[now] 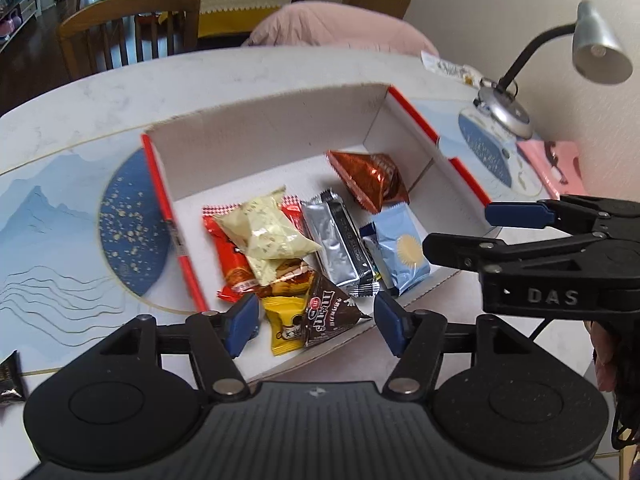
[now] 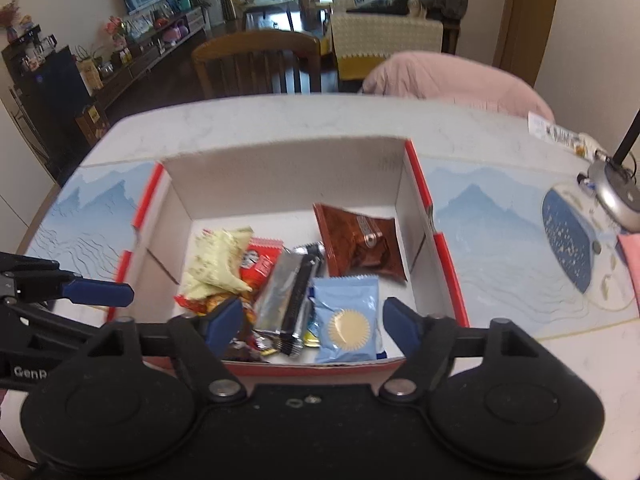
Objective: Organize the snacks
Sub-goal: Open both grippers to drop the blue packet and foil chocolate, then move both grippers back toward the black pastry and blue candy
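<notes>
White marble-look table carries a blue mountain-print mat, with a wooden chair and a pink cushion behind its far edge. On the mat sits an open white cardboard box with red edging, holding the snacks. Inside, a copper-brown foil packet lies apart toward the far right corner. Nearer the front, a pale yellow packet rests on top of a red packet; beside these lie a silver bar wrapper and a light blue packet with a gold sun emblem. A dark triangular packet and a small yellow packet lie at the near wall. One dark packet remains outside, left of the box. A silver desk lamp stands at the right.

Left gripper hovers over the near box wall, fingers spread, holding nothing. Right gripper likewise hangs above the box front, fingers apart and empty.
</notes>
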{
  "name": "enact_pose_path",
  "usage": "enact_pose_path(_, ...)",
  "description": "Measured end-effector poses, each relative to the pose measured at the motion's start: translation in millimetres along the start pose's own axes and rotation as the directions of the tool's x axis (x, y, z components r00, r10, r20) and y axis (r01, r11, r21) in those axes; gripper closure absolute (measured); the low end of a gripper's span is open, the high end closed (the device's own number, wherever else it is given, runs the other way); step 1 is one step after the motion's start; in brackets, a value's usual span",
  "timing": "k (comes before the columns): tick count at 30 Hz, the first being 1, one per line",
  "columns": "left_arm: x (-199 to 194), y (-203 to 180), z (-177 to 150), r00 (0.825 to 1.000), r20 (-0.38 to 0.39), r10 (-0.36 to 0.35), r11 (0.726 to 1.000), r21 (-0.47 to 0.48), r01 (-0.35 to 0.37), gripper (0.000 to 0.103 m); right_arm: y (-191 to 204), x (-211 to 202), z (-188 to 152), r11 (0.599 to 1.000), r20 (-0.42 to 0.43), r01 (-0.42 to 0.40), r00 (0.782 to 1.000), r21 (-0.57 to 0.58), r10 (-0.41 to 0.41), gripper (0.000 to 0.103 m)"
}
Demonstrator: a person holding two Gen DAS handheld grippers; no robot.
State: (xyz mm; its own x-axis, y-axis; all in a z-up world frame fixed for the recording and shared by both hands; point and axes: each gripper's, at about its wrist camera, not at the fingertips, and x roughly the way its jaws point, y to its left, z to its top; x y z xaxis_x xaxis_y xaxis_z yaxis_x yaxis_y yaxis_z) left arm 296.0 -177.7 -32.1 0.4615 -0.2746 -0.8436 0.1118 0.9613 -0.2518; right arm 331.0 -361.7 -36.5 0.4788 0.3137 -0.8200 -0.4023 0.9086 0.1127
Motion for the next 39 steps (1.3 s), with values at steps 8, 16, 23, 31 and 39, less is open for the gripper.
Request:
enact_pose_path(8,-41.6,26.3,-13.8,0.998,0.063,-0.01,1.0,-0.012,0.011,0.038,33.1,-29.3,2.9,0.999,0.05,-0.032,0.998,-0.005,0.032,0.02)
enact_pose_path(16,-81.9,58.1,-39.9,0.993,0.121,0.003,1.0,-0.01,-0.002,0.031,78.0,-43.0,-3.4,0.998,0.08,-0.062,0.995,-0.02,0.063,0.013)
enact_pose_path(23,-111.5,99.4,-63.5,0.988,0.151,0.014,0.999,-0.037,-0.009,0.021,122.3,-47.8,-12.5,0.995,0.083,-0.092,0.992,-0.041,0.095,0.01)
enact_pose_path(31,-130.9,152.2,-85.6,0.989,0.146,0.028,0.997,-0.082,-0.016,0.013,168.8,-43.5,-26.2,0.99,0.075,-0.128,0.988,-0.052,0.132,0.003)
enact_pose_path(39,-129.8,195.7,-100.0,0.985,0.134,0.114,0.978,-0.189,-0.087,0.01,203.8,-17.7,-36.8,0.967,0.007,-0.195,0.98,-0.163,0.198,0.002)
